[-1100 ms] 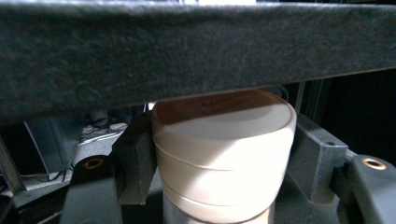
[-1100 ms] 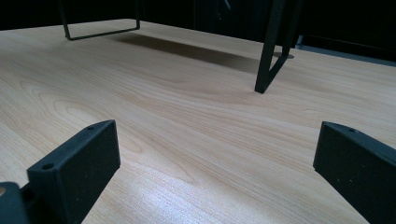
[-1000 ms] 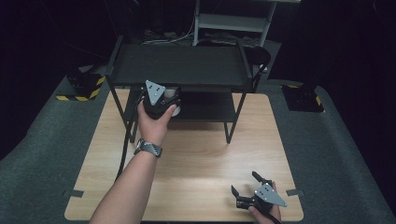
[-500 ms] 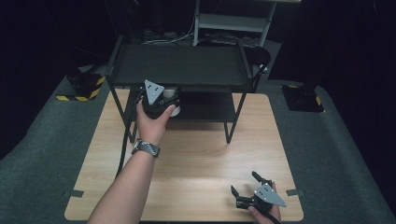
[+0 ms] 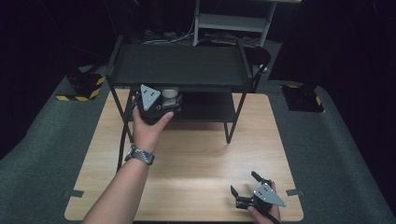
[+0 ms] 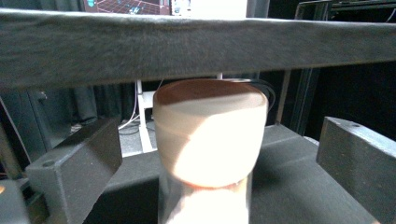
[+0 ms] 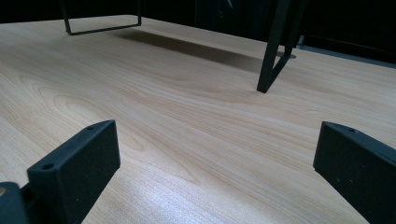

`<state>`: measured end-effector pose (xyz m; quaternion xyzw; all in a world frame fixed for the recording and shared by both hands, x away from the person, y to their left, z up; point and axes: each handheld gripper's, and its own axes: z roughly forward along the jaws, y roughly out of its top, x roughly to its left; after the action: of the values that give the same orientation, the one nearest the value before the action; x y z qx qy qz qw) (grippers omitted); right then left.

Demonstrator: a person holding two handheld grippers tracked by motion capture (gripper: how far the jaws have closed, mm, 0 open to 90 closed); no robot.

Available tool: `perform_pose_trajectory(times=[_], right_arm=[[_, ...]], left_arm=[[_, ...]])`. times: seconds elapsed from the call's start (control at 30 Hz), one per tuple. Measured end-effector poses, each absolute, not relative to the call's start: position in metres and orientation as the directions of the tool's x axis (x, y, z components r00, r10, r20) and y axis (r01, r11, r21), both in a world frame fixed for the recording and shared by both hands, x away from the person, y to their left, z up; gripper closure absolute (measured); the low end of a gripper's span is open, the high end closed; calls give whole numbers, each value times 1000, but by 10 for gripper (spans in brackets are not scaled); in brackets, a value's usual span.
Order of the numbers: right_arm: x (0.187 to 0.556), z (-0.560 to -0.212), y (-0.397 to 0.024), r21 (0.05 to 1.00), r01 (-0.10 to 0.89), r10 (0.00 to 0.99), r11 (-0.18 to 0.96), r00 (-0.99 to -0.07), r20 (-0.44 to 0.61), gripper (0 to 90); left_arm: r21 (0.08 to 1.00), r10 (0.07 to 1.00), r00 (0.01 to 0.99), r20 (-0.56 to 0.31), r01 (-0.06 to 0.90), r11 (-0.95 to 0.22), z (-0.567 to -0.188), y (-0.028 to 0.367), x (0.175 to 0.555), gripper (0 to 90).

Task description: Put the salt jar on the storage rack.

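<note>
A pale cup with a brown rim stands upright on the lower shelf of a black two-level rack. My left gripper reaches under the front edge of the top shelf. In the left gripper view the cup sits between the jaws of the left gripper, which stand open with a gap on each side. The top shelf's edge runs just above the cup. My right gripper rests low over the wooden table near its front right, and the right gripper is open around nothing.
The rack's legs stand on the table's far half; one leg shows ahead of the right gripper. A person's left forearm with a wristwatch crosses the table's left side. Grey carpet surrounds the table.
The left hand has drawn back slightly toward the person, and the cup now shows beside the gripper under the top shelf. The right gripper has stayed put.
</note>
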<state>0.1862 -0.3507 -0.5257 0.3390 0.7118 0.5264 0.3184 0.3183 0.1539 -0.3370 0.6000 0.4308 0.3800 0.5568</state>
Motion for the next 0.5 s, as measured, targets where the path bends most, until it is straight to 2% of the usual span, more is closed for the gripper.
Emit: perform_pose_trajectory(times=[0.5], right_arm=[[186, -525, -349, 962, 146, 815, 231, -570, -109, 7]], left_arm=[[998, 907, 421, -31, 63, 5, -368, 188, 270, 5]])
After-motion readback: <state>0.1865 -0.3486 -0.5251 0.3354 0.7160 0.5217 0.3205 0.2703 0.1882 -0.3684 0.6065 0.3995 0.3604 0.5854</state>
